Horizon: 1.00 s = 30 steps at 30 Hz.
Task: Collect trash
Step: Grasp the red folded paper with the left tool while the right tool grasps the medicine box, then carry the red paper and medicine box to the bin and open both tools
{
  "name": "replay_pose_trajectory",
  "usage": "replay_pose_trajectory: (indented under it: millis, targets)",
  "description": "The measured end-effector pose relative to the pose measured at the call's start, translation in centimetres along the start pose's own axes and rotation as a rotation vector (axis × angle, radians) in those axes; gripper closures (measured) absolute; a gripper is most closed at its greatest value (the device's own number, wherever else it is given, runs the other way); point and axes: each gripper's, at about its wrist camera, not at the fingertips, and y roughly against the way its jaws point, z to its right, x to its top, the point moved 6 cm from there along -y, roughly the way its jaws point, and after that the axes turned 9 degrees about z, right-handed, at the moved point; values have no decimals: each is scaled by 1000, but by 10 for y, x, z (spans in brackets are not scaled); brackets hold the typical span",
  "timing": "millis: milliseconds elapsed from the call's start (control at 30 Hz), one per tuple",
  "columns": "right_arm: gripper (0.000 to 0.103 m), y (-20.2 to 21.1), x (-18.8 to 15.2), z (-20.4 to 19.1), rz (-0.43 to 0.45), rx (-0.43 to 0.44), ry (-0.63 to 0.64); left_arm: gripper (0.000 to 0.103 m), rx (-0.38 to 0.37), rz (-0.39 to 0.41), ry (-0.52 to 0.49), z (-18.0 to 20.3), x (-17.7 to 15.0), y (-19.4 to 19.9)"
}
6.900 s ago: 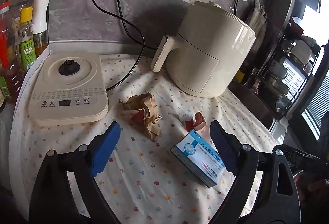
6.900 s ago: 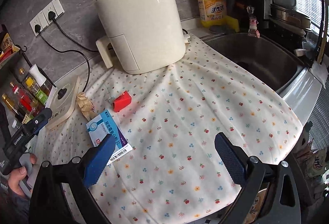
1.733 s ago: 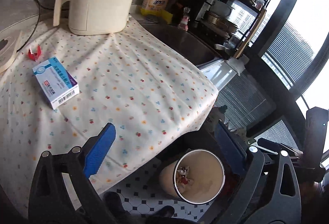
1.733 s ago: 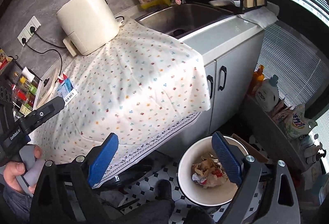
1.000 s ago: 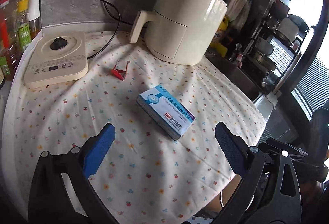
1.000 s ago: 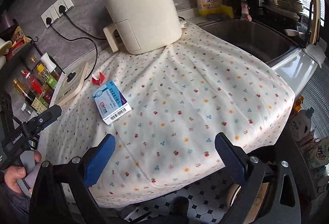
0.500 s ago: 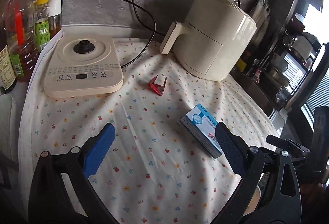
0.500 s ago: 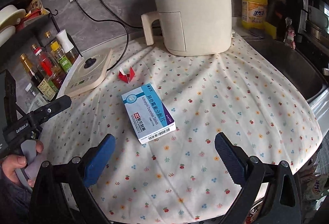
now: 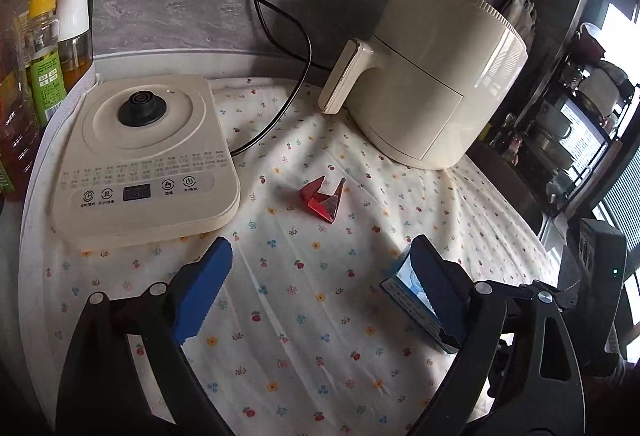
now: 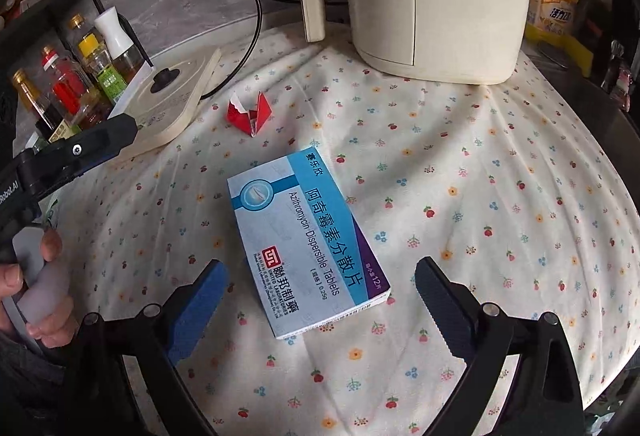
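Observation:
A torn red wrapper (image 9: 323,198) lies on the flowered cloth in front of the air fryer; it also shows in the right wrist view (image 10: 250,113). A blue-and-white tablet box (image 10: 306,247) lies flat on the cloth; in the left wrist view only its corner (image 9: 404,287) shows behind the right finger. My left gripper (image 9: 320,296) is open and empty, above the cloth short of the wrapper. My right gripper (image 10: 320,304) is open and empty, its fingers standing either side of the box's near end, not touching it.
A cream air fryer (image 9: 436,76) stands at the back, and a cream induction base (image 9: 140,156) at the left. Oil and sauce bottles (image 10: 92,76) line the left edge. A yellow detergent jug (image 10: 556,4) stands by the sink at the right. Black cords (image 9: 280,36) run to wall sockets.
Both grippers have moved in closer and lower over the cloth. The right one now straddles the tablet box; the left one faces the red wrapper. Both stay open.

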Motion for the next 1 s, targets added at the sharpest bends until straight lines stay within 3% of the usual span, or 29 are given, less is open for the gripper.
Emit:
replay_pose_trajectory:
  millis: [100, 133, 533, 767, 867, 900, 1000]
  targets:
    - [30, -16, 0, 1, -51, 5, 1, 17, -12, -22, -14, 2, 4, -15]
    - [31, -17, 1, 3, -48, 2, -2, 17, -16, -28, -20, 3, 5, -20]
    - [35, 14, 1, 78, -3, -126, -166, 22, -58, -83, -106, 33, 10, -82]
    - [35, 30, -8, 105, 11, -173, -236, 31, 73, -110, -139, 25, 7, -116]
    - [35, 36, -12, 108, 18, -173, -248, 48, 95, -126, -146, 25, 1, -125]
    - [35, 38, -13, 108, 23, -172, -251, 66, 100, -137, -155, 26, 0, -126]
    - [35, 49, -14, 107, 47, -164, -248, 71, 65, -140, -115, 31, 3, -117]
